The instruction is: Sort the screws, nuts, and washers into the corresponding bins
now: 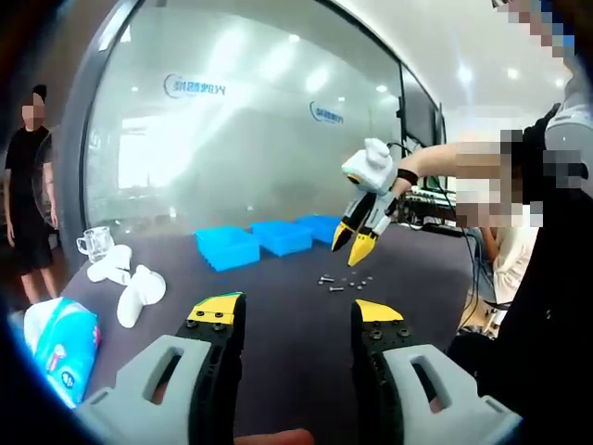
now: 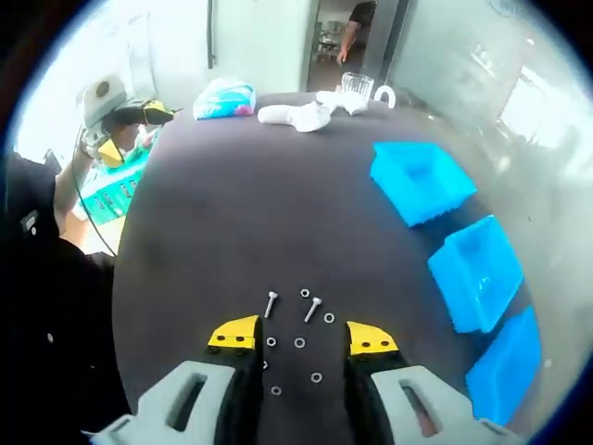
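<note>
progress: looks like nothing sorted yet
hardware: screws [image 2: 313, 309], nuts and washers [image 2: 299, 343] loose on bench [image 2: 232, 213]
bins: three blue bins [image 2: 477, 271] along bench edge, contents unclear
right gripper [image 2: 303, 341]: jaws open, hovering over the pile
left gripper [image 1: 294, 317]: jaws open, empty, well back

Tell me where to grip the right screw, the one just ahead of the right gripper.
Grip the screw across its shank, coming straight down from above. It lies flat on the table, tilted with one end toward the right gripper, so turn the open jaws to span the shank's sides. A washer sits close beside it; avoid it.
</note>
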The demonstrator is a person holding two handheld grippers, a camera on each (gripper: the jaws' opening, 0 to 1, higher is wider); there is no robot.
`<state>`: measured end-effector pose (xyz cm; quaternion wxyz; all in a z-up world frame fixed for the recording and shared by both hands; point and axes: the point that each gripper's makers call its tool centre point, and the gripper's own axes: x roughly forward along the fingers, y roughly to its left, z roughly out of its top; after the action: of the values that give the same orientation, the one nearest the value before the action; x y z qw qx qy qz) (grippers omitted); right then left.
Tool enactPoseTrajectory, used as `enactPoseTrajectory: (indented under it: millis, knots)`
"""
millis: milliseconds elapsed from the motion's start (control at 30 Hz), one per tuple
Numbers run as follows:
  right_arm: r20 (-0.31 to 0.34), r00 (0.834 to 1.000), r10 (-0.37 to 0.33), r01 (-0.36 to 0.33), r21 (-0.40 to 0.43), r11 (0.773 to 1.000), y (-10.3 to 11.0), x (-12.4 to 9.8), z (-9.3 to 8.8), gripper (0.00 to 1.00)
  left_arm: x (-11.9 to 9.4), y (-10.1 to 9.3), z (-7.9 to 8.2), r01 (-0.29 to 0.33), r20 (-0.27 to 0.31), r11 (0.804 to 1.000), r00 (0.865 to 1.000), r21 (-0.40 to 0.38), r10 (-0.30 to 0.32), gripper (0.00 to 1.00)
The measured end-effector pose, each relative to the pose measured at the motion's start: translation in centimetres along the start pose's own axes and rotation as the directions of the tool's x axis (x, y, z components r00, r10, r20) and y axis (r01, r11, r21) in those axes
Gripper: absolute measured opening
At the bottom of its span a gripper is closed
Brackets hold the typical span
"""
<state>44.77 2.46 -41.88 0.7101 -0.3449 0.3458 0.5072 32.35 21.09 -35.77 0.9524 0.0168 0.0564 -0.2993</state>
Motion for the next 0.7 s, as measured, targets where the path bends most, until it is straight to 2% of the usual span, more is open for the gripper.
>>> enactPoseTrajectory:
  millis: [500,700]
  knots:
    - [-0.035,0.999,0.000,-0.001,-0.012,1.000,-0.3,0.5,0.2,0.28,0.0,0.1,0.0,0.001,-0.001,1.000,1.000,0.003,-0.001,0.45]
    - [-0.082,0.997,-0.006,0.004,-0.026,1.000,-0.5,1.2,0.0,0.27,0.0,0.0,0.0,0.007,-0.002,1.000,1.000,0.003,-0.007,0.45]
